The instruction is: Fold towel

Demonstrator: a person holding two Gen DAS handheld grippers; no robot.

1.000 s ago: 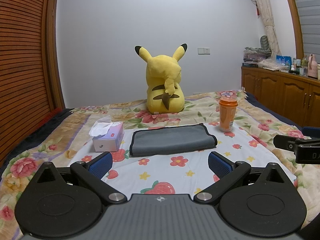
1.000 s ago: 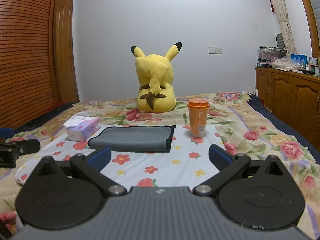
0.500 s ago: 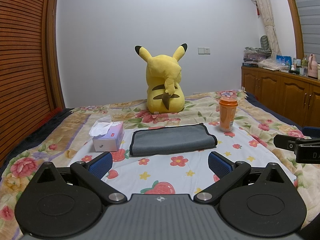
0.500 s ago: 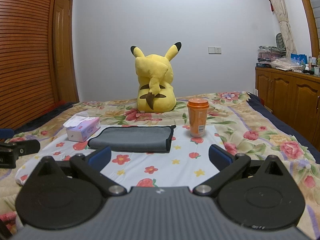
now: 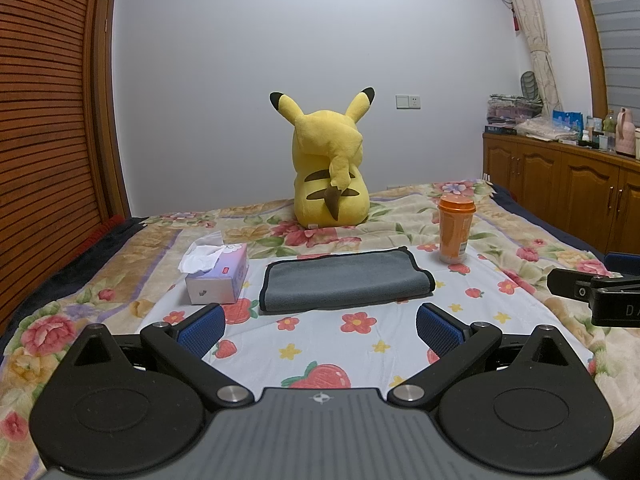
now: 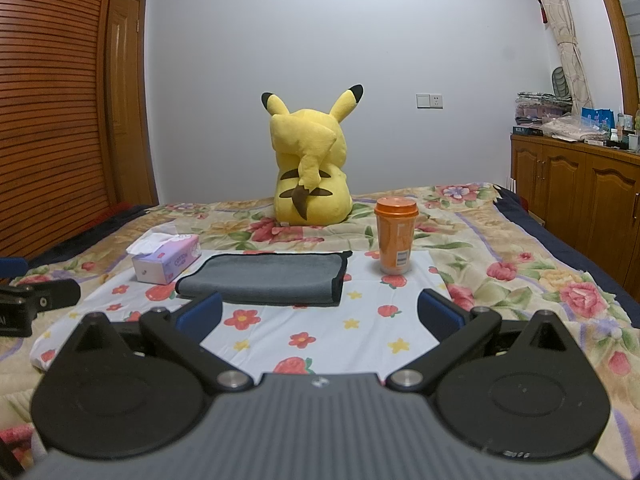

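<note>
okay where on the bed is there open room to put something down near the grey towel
Free: the flowered sheet between the towel and both open tools, left and right. Also the blanket right of the orange cup. Crowded: the tissue box sits close at the towel's left; the yellow plush is behind.

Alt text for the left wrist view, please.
A grey towel lies folded on a floral bedspread, ahead of the open, empty left gripper. A tissue box sits left, an orange cup right, a yellow plush behind.

Grey towel folded flat, black-edged, on bedspread.
</note>
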